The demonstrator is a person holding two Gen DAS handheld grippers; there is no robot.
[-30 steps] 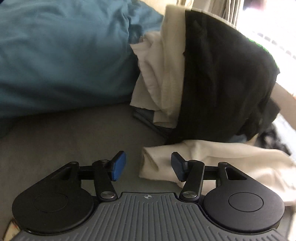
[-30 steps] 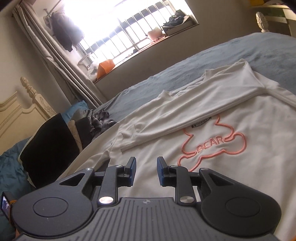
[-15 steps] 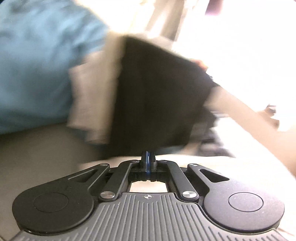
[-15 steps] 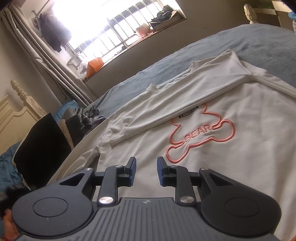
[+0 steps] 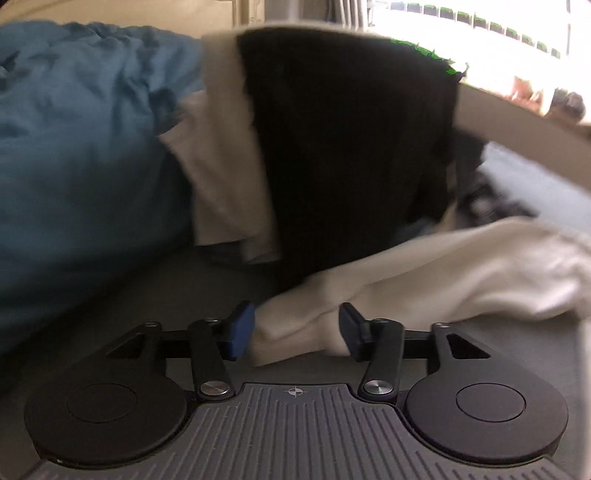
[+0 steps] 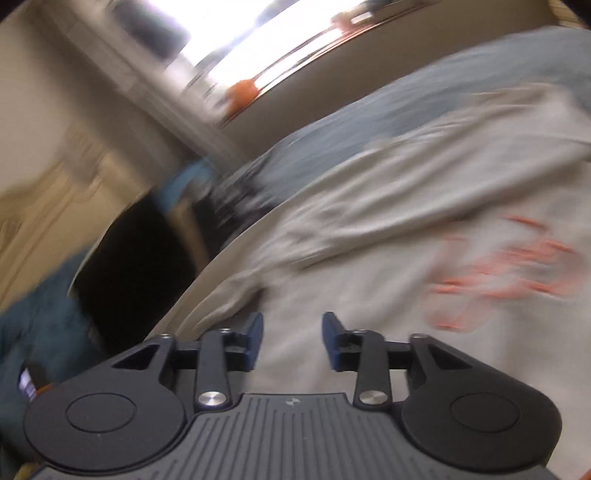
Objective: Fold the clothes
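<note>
Opening L hand-held gripper round white sleeve, R hand-held gripper opening, empty, black stack behind

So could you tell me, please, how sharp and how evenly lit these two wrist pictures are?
Left wrist view: mild blur on the white sleeve and black garment, while the left claw stays crisp; the window is blown out. Right wrist view: heavy streaking smears the white sweatshirt and its orange print; the right claw is sharp.
</note>
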